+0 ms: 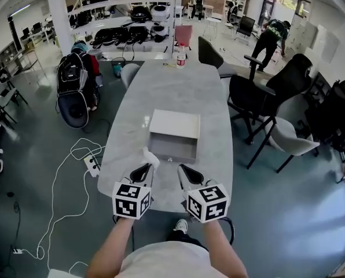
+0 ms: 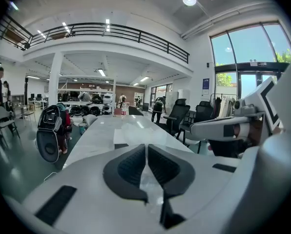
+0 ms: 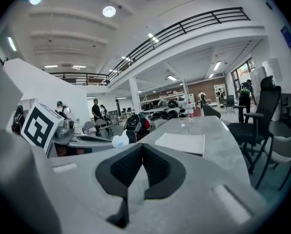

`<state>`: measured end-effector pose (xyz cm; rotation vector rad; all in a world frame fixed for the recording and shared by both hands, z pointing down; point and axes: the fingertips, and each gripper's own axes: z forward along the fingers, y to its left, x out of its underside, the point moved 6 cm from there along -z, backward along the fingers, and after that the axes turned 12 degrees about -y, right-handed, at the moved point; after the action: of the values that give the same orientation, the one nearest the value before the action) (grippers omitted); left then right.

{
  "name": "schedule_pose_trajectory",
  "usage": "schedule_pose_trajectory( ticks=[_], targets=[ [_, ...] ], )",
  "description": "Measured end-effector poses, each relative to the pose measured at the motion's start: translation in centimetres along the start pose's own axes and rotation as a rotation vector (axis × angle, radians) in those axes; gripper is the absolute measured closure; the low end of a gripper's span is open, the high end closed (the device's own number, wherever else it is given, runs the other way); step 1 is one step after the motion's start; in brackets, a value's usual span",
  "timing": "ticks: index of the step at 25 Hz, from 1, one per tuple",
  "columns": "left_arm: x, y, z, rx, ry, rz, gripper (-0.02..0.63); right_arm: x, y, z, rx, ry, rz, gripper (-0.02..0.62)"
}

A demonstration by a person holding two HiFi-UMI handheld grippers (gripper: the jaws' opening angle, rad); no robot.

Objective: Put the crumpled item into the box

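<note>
A white open box [image 1: 173, 135] sits in the middle of the grey marble table [image 1: 161, 88]. My left gripper [image 1: 145, 168] is shut on the crumpled item [image 1: 151, 156], a whitish see-through wad that sticks out past its tips just short of the box's near left corner. In the left gripper view the wad [image 2: 151, 183] is pinched between the dark pads, with the box [image 2: 119, 137] beyond. My right gripper [image 1: 184, 169] is beside it, shut and empty. From the right gripper view [image 3: 142, 148] I see the wad [image 3: 120, 141] to the left and the box [image 3: 181, 143] ahead.
A bottle [image 1: 181, 58] stands at the table's far end. Black and grey office chairs [image 1: 278, 90] crowd the right side. A backpack [image 1: 75, 86] on a seat is at the left, with a white cable and power strip [image 1: 92, 165] on the floor.
</note>
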<state>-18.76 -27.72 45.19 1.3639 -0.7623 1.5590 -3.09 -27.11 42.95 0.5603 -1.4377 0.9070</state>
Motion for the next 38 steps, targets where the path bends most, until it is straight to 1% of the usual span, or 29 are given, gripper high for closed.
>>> schedule_pose_trajectory(
  ticks=[6, 10, 16, 20, 24, 28, 32, 34, 38],
  targets=[
    [0.2, 0.0, 5.0, -0.036, 0.041, -0.008, 0.586, -0.4, -4.9, 3.1, -0.037, 0.023, 0.017, 0.591],
    [0.3, -0.3, 7.5, -0.058, 0.073, -0.003, 0.586, -0.5, -7.6, 4.4, -0.059, 0.040, 0.042, 0.591],
    [1.1, -0.5, 10.0, -0.083, 0.120, 0.025, 0.586, 0.2, -10.7, 5.7, -0.083, 0.051, 0.073, 0.591],
    [1.6, -0.4, 11.2, -0.070, 0.166, 0.064, 0.586, 0.6, -11.9, 6.1, -0.081, 0.061, 0.094, 0.591],
    [1.8, 0.1, 12.8, -0.018, 0.211, 0.136, 0.586, 0.8, -12.6, 6.6, -0.064, 0.064, 0.099, 0.591],
    [2.8, 0.8, 14.4, 0.060, 0.269, 0.206, 0.586, 1.2, -13.3, 7.1, -0.021, 0.065, 0.101, 0.591],
    [3.7, 1.8, 16.4, 0.160, 0.315, 0.287, 0.586, 1.3, -13.3, 7.9, 0.037, 0.057, 0.098, 0.591],
    [3.5, 2.1, 17.4, 0.215, 0.326, 0.330, 0.586, 1.2, -13.3, 8.2, 0.071, 0.054, 0.095, 0.591],
    [3.6, 2.4, 18.7, 0.323, 0.375, 0.407, 0.586, 1.4, -13.2, 8.7, 0.127, 0.058, 0.101, 0.591]
  ],
)
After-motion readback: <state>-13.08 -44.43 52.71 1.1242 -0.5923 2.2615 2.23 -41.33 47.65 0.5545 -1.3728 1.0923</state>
